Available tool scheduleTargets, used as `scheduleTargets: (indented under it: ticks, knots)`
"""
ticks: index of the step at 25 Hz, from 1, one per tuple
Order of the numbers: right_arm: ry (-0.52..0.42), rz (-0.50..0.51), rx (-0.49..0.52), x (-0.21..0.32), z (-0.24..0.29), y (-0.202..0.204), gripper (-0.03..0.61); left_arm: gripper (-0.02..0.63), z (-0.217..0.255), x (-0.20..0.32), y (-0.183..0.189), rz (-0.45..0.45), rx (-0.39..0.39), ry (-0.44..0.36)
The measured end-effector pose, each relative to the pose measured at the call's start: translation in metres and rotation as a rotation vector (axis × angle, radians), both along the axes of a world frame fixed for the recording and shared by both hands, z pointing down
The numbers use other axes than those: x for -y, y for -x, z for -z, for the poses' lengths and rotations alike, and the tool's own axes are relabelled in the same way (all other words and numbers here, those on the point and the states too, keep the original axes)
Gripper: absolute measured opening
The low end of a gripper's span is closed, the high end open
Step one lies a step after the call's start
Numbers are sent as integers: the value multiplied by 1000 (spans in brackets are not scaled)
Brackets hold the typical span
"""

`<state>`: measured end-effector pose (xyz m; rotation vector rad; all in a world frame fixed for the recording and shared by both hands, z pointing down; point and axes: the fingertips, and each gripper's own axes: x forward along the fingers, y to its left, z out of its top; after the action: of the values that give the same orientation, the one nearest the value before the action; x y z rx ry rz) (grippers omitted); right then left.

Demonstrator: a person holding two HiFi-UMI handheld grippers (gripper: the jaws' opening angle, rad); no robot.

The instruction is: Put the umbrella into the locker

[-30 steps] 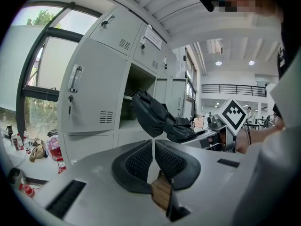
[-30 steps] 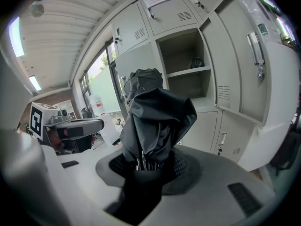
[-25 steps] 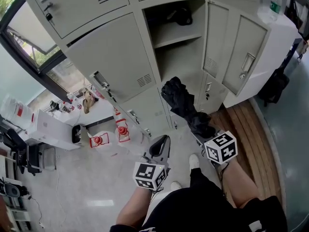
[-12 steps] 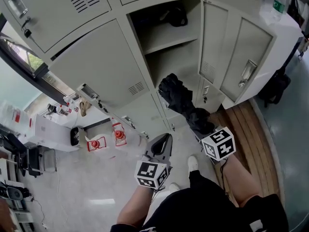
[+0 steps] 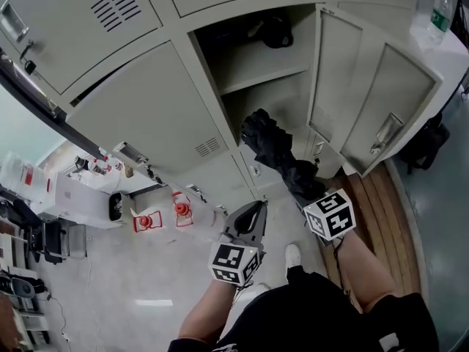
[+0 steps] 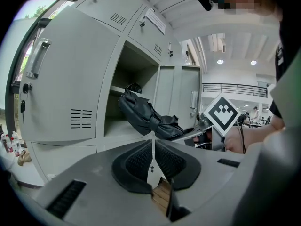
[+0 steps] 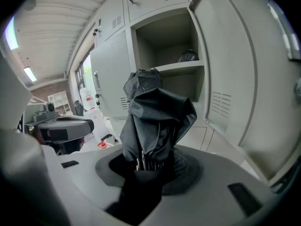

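Your right tool [image 7: 149,166] is clenched on the folded umbrella [image 5: 277,152] at its lower end. The umbrella's long axis runs up and ahead, tip near the open locker [image 5: 275,101] mouth. Your left tool [image 6: 153,160] is closed, empty and lower, beside it.

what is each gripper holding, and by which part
Right gripper clamps the folded black umbrella at the end where its rib tips gather; left gripper is shut, empty.

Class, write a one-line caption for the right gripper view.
Right gripper clamps a black umbrella, pointed at the open locker.
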<state>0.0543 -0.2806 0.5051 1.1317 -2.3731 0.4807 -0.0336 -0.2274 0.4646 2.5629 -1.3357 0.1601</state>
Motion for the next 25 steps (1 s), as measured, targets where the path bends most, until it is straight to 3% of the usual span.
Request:
scheduleTargets:
  ticks: [25]
  knots:
    - [-55, 130, -161, 121, 5, 17, 199, 28, 12, 76, -16, 88, 1, -30]
